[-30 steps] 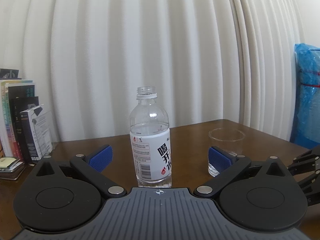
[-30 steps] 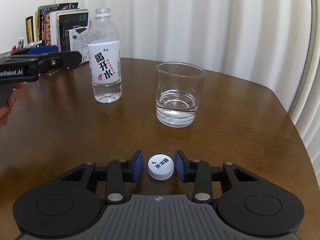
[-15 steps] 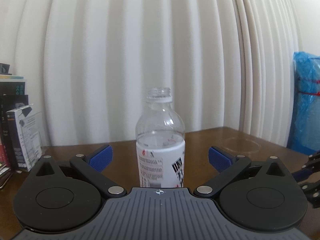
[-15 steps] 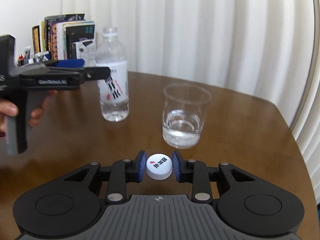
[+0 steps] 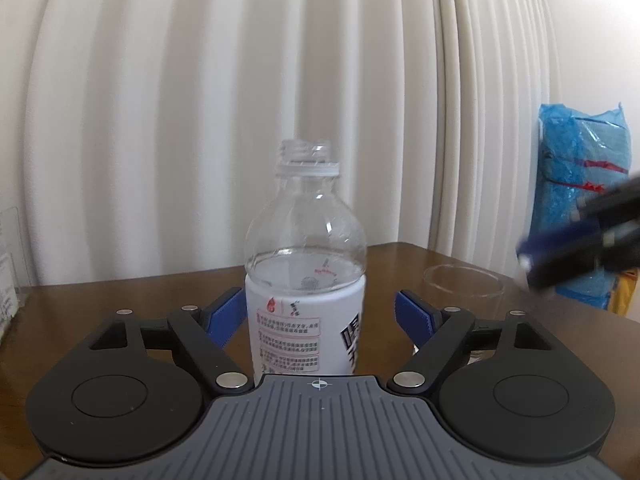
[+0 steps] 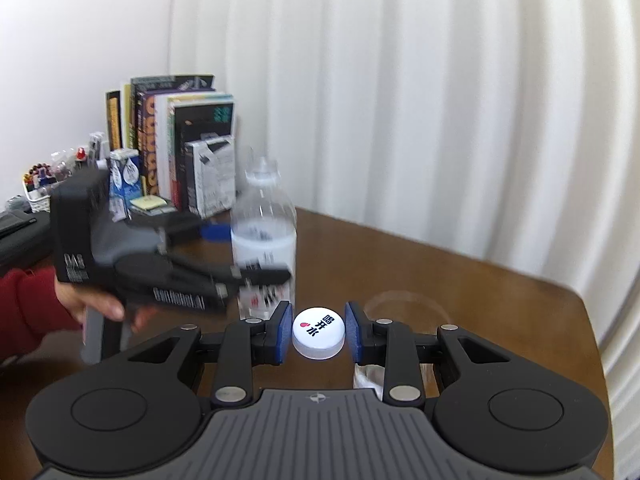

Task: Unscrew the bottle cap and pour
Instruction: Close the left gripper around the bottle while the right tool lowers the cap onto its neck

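An uncapped clear water bottle with a white label stands on the brown table. My left gripper is open, its blue pads on either side of the label, apart from it. The bottle shows blurred in the right wrist view, with the left gripper around it. My right gripper is shut on the white bottle cap and holds it above the table. A glass stands right of the bottle; in the right wrist view the glass is mostly hidden behind my fingers.
Books and small boxes stand at the table's far left against the wall. A white pleated curtain hangs behind the table. A blue plastic bag lies beyond the right edge. The right gripper shows blurred at the right of the left wrist view.
My left gripper has moved forward until its pads flank the bottle. My right gripper has closed on the cap and lifted it off the table.
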The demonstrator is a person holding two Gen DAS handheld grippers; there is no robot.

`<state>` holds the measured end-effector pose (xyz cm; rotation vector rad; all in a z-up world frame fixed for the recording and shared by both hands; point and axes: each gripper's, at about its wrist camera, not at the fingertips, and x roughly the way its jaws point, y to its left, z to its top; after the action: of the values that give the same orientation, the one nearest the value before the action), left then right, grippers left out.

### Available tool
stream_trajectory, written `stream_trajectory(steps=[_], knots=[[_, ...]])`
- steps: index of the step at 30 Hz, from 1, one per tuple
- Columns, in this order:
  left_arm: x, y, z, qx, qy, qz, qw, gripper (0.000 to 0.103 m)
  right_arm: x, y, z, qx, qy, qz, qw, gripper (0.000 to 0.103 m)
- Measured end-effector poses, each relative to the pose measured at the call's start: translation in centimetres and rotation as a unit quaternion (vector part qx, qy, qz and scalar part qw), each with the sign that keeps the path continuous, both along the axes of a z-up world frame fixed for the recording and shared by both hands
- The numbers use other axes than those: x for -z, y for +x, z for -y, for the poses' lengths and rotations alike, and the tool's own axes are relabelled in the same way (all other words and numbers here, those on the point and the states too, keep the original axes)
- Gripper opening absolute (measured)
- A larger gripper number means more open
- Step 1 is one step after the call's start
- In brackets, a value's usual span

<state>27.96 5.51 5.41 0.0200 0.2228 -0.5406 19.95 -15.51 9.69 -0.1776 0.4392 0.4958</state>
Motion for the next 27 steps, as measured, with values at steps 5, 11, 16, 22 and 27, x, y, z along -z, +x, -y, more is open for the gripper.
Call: stream_trajectory(steps=[5, 11, 16, 22, 27], knots=[[0.4, 0.4, -0.6, 0.003, -0.020, -0.001, 0.9998, 0.082, -2.4, 1.7, -1.6, -0.036, -0.009, 0.024, 0.999, 0.032], [0.5, 0.7, -0.8, 0.014, -0.020, -0.011, 0.9996, 0.073, -4.6, 4.4, -3.3, -0.073, 0.003, 0.031, 0.997, 0.032], [0.5, 0.9, -0.7, 0.017, -0.018, -0.019, 0.9995, 0.061, -5.7, 6.0, -4.3, -0.095, 0.011, 0.032, 0.995, 0.032], [0.6, 0.9, -0.3, 0.016, -0.006, -0.018, 0.9997, 0.060, -6.3, 7.8, -5.5, -0.112, 0.008, 0.018, 0.993, 0.032], [0.4, 0.6, -0.2, 0.015, -0.005, -0.018, 0.9997, 0.060, -6.2, 8.4, -6.1, -0.120, -0.003, 0.013, 0.993, 0.032]])
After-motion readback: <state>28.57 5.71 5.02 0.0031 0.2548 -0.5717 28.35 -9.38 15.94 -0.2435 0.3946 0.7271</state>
